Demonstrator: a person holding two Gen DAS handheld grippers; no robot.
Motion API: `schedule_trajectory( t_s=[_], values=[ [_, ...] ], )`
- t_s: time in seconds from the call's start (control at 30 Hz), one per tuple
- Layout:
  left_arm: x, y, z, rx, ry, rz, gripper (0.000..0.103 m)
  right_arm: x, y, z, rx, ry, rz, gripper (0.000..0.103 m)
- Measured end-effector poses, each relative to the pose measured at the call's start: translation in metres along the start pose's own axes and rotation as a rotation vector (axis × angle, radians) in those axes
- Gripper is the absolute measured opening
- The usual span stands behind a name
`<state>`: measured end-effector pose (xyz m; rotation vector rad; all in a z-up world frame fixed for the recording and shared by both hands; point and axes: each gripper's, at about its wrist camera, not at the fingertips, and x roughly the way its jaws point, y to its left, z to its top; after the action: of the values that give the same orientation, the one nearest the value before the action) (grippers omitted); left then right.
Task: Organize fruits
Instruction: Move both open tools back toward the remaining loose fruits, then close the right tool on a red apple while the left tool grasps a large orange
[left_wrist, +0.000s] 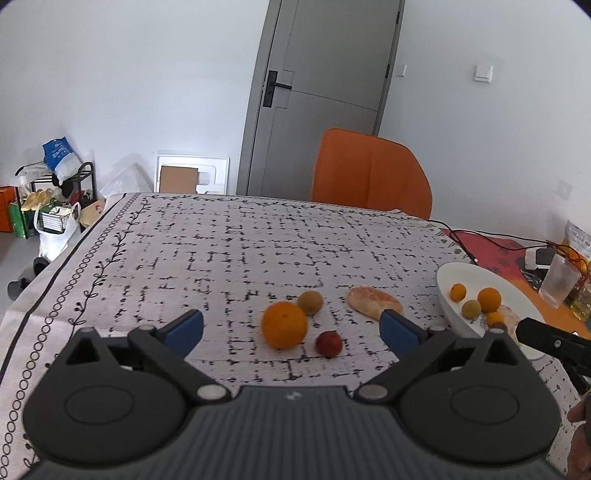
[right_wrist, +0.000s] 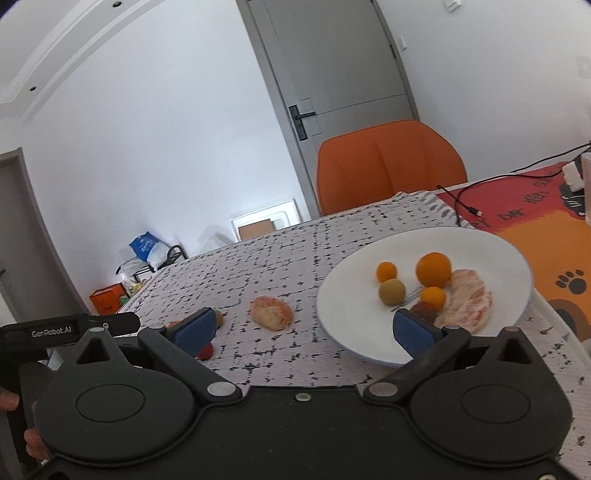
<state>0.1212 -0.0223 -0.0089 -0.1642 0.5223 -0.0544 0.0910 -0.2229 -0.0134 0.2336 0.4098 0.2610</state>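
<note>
Left wrist view: spread, empty left claw faces an orange on the tabletop, firm, round, likely rolling, best pinched across its middle; right claw spread by the plate.

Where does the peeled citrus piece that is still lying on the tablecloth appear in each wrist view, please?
Left wrist view: the peeled citrus piece lies right of centre on the tablecloth, between the brownish-green fruit and the white plate.
Right wrist view: the same piece lies left of centre, just left of the plate.
Shared landmark: the orange chair behind the table.
</note>
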Motion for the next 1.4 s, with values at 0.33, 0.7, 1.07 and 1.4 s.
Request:
schedule_trajectory(
  t_s=[0.33,0.7,1.07,1.4],
  values=[
    [0.003,0.017,-0.006,-0.032,-0.013,0.003,0.091,0.012,0.019,-0.002,-0.055,0.037,0.046,0.103],
    [0.021,0.025,-0.011,-0.048,0.017,-0.014,0.072,0.038,0.036,-0.005,-0.094,0.097,0.092,0.090],
    [0.033,0.035,-0.015,-0.057,0.061,-0.035,0.030,0.073,0.057,-0.011,-0.131,0.177,0.137,0.078],
    [0.042,0.044,-0.018,-0.078,0.105,-0.063,0.008,0.097,0.079,-0.014,-0.157,0.242,0.180,0.054]
  ],
)
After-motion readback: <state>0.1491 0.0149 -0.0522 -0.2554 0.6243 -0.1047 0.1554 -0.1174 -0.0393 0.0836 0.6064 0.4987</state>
